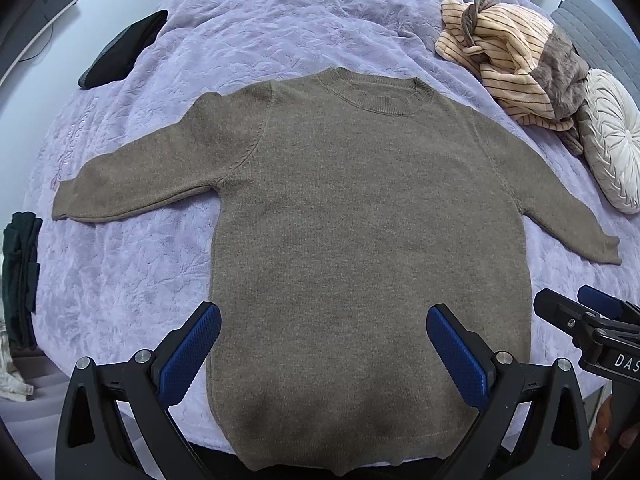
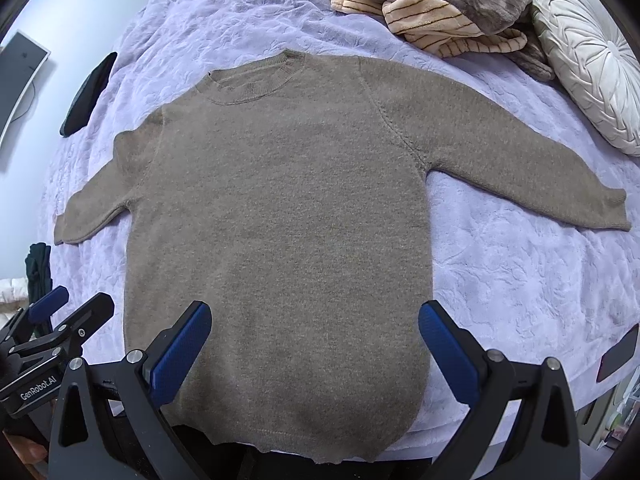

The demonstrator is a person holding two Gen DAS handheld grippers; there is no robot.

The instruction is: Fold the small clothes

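Two hand-held grippers hover side by side over the near hem, the left hand-held gripper [image 1: 324, 344] and the right hand-held gripper [image 2: 316, 340], both spread wide and holding nothing. Beneath them the taupe knitted long-sleeved sweater [image 1: 360, 220] lies flat and face up on the lilac quilted bedspread [image 1: 260, 32], sleeves stretched out to either side, collar farthest away. No fold appears made, so the whole job seems left. Beyond, a crumpled striped peach fleece garment [image 1: 516, 64] waits beside a round pleated cream cushion [image 1: 616, 140].
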